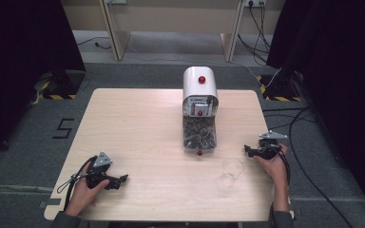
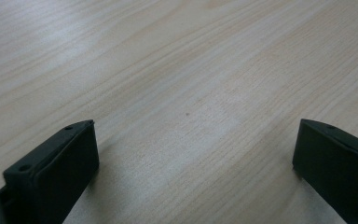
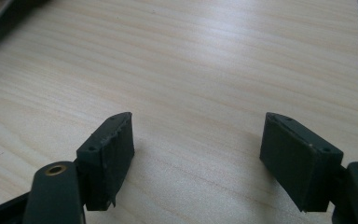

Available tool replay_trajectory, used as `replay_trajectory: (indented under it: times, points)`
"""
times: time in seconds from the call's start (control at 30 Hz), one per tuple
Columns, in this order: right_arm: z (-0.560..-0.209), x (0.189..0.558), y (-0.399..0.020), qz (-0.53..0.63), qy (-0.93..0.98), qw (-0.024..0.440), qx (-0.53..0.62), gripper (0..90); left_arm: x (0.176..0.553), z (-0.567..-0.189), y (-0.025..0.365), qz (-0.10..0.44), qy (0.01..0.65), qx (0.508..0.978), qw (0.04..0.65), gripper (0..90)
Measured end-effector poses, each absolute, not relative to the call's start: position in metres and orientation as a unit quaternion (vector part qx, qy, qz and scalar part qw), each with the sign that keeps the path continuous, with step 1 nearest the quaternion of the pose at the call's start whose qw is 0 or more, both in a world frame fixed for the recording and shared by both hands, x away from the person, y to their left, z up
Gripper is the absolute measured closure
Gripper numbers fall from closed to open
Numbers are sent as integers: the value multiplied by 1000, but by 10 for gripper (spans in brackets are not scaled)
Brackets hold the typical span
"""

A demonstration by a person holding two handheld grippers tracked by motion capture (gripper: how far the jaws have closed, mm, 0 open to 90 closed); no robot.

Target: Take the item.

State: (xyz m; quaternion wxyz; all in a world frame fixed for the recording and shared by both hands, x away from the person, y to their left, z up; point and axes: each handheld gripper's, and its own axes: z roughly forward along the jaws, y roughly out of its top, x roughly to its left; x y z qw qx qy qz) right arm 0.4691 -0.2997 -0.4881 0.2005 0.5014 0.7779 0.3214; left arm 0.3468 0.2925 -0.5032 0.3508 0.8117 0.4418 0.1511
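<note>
on the tabletop (image 1: 138,123), a clear cup (image 1: 232,169) is seen near the front edge, just left of the right gripper (image 1: 250,151), whose jaws are held open and empty. the left gripper (image 1: 121,180), also open and empty, is kept well apart. behind the cup, a dispenser (image 1: 199,109) is stood. the right hand is judged nearer.

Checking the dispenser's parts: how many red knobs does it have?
3: one on the dispenser's white top, one mid-front, one at its bottom edge. Others may be hidden behind.
</note>
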Motion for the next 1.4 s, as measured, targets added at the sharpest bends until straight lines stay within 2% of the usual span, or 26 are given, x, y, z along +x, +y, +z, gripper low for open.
replay_trajectory:
  times: [0.37,0.5,0.63,0.67,0.8,1.07,1.4]
  points:
    - [-488,470,-298,320,780,204,498,276,347,-503,292,151,442,812,351,0]
    - [-487,469,-297,320,783,199,495,323,347,-503,292,151,442,812,351,0]
    - [-475,467,-296,316,786,212,487,351,347,-503,292,151,442,812,351,0]
    - [-461,464,-293,331,783,217,479,394,347,-503,292,151,442,812,351,0]
    - [-437,457,-283,344,790,229,453,424,347,-503,293,151,442,812,351,0]
    - [-412,451,-263,346,804,240,419,430,347,-503,293,151,442,812,351,0]
    - [-388,448,-234,374,822,225,367,469,347,-503,293,151,442,812,351,0]
